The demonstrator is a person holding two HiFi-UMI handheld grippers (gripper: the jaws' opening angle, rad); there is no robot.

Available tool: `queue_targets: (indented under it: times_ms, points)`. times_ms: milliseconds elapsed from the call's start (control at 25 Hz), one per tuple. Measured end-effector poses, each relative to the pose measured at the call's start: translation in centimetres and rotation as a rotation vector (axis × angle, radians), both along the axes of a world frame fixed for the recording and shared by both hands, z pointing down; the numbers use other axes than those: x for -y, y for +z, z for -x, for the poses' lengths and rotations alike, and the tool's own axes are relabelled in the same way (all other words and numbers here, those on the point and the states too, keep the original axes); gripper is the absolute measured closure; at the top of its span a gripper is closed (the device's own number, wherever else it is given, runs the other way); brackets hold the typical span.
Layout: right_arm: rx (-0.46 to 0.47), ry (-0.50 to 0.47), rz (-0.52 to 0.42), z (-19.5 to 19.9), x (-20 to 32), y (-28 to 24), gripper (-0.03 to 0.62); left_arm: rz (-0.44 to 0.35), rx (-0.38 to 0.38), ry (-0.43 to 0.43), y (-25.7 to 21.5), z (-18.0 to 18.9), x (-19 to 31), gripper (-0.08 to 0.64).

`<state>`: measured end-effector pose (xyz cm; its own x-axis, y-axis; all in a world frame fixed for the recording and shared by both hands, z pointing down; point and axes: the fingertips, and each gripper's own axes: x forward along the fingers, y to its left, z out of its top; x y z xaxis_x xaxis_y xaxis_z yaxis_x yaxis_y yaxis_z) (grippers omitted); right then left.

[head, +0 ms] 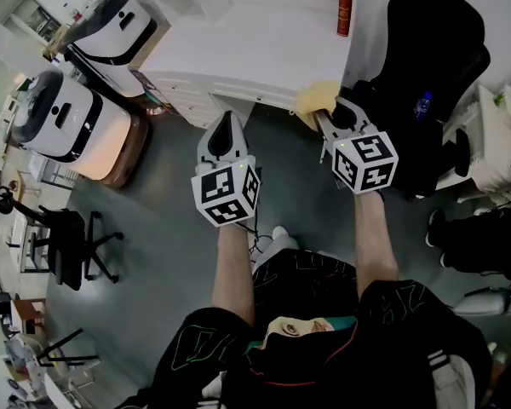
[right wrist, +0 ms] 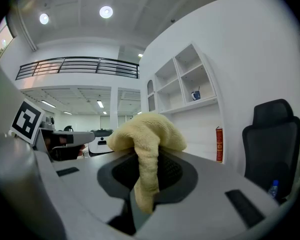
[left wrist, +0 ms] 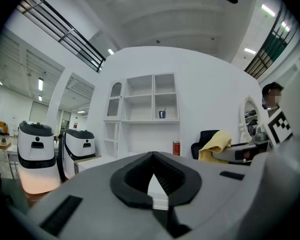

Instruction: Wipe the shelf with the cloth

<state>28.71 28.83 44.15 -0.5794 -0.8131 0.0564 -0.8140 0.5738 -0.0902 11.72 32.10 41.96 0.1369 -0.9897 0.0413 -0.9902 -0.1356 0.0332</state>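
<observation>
The yellow cloth (right wrist: 147,139) is pinched between the jaws of the right gripper (head: 328,118), with its bulk draped over the jaw tips. It is held at the near right corner of the white shelf unit (head: 264,49), beside a black chair (head: 426,41); contact with the unit cannot be confirmed. The left gripper (left wrist: 153,160) is held to the left, its jaws pressed together on nothing and pointed at the unit. A red canister (head: 345,5) is seen upright at the unit's far right.
</observation>
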Motion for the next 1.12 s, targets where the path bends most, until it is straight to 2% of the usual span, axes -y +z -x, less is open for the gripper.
queue_targets:
  times_ms: [240,600,880,1000,1120]
  points:
    - [-0.005,0.006,0.008,1.4,2.3,0.2,0.532,-0.001,-0.030,-0.039,0.1,3.1,2.0,0.560]
    - [0.006,0.013,0.033,4.4,7.4,-0.7,0.532,0.001,-0.052,-0.030,-0.5,6.0,6.9,0.560]
    - [-0.007,-0.011,0.086,8.2,10.4,0.7,0.532,0.037,-0.095,-0.033,0.8,9.0,10.2,0.560]
    - [-0.018,-0.006,0.088,9.1,11.5,0.8,0.532,0.038,-0.113,-0.023,1.5,9.6,11.1,0.560]
    - [-0.017,-0.007,0.080,10.1,12.7,0.3,0.532,0.028,-0.141,-0.048,1.8,11.2,12.0,0.560]
